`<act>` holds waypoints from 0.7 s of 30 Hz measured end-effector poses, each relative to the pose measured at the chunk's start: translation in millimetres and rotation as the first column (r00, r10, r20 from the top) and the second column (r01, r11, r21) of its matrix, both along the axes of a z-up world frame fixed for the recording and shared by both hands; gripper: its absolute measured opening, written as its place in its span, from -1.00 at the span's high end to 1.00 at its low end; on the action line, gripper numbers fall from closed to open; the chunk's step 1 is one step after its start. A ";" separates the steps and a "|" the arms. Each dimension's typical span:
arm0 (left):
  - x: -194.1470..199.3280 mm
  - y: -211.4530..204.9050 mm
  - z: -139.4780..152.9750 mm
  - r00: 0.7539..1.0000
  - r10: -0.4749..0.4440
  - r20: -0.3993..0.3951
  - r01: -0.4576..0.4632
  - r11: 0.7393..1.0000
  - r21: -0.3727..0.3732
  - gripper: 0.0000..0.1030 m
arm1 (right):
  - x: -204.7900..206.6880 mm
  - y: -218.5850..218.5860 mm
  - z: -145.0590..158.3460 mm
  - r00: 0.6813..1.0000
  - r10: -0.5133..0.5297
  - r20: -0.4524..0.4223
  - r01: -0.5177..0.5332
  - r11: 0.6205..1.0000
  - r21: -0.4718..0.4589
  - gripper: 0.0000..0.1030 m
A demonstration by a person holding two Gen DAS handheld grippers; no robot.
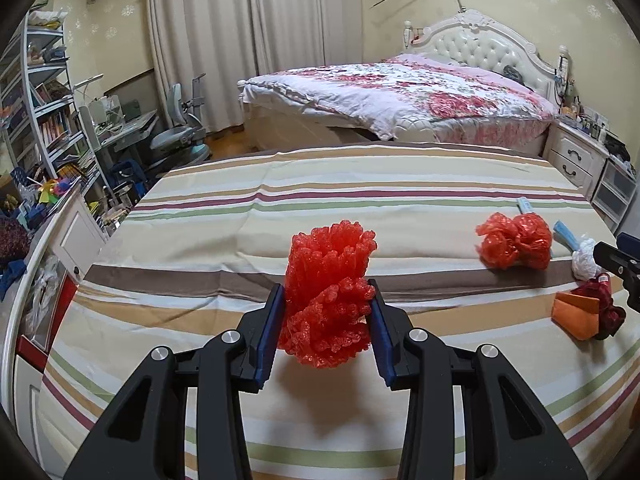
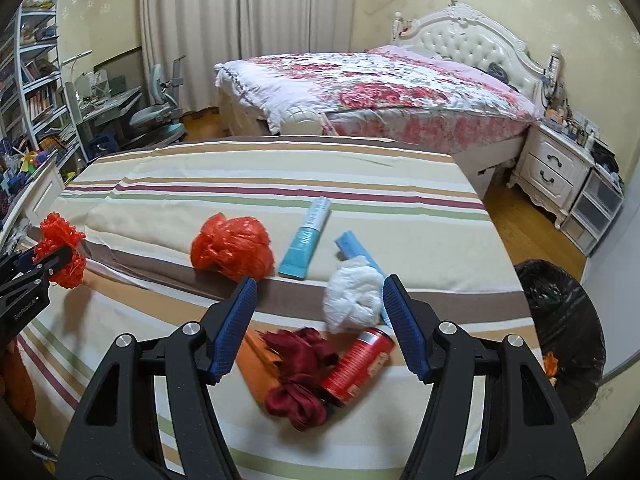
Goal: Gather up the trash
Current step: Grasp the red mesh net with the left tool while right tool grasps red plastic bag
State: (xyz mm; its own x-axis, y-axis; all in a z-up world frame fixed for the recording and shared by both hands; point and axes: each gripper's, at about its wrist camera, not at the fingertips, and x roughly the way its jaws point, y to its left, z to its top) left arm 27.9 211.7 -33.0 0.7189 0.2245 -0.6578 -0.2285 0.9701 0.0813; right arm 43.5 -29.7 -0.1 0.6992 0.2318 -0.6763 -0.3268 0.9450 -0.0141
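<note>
My left gripper (image 1: 326, 320) is shut on a red foam fruit net (image 1: 330, 276), which hangs above the striped bedspread (image 1: 360, 184). The right wrist view shows that net (image 2: 60, 248) at the far left. My right gripper (image 2: 320, 282) hovers open over a heap of trash with nothing in its grip. The heap holds a white crumpled wad (image 2: 352, 296), a red can (image 2: 358, 364) on its side, a dark red mesh bundle (image 2: 300, 380) and an orange card (image 2: 256, 364). Beyond lie a crumpled orange-red plastic bag (image 2: 232, 248), a teal tube (image 2: 306, 240) and a light blue packet (image 2: 352, 246).
A bin lined with a black bag (image 2: 560, 320) stands on the wooden floor right of the striped bed. A second bed with a floral quilt (image 2: 380, 88) lies behind. White nightstand (image 2: 552, 172) at right; bookshelves (image 1: 44, 112), desk and chair at left.
</note>
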 end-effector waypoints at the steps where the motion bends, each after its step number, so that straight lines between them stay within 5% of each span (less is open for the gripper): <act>1: -0.5 4.0 -0.7 1.000 0.009 0.000 -0.009 1.000 0.002 0.21 | 2.5 7.1 -0.1 1.000 0.013 -0.004 -0.013 1.000 0.001 -0.24; 15: -12.8 58.8 -4.7 0.992 0.124 -0.006 -0.124 0.992 0.002 0.21 | 38.1 74.2 -22.6 0.994 0.073 -0.081 -0.075 0.997 -0.024 -0.33; 21: -10.9 57.1 -8.9 0.992 0.122 -0.015 -0.122 0.993 -0.007 0.21 | 35.4 85.9 -32.9 0.992 0.093 -0.085 -0.100 0.991 -0.086 0.03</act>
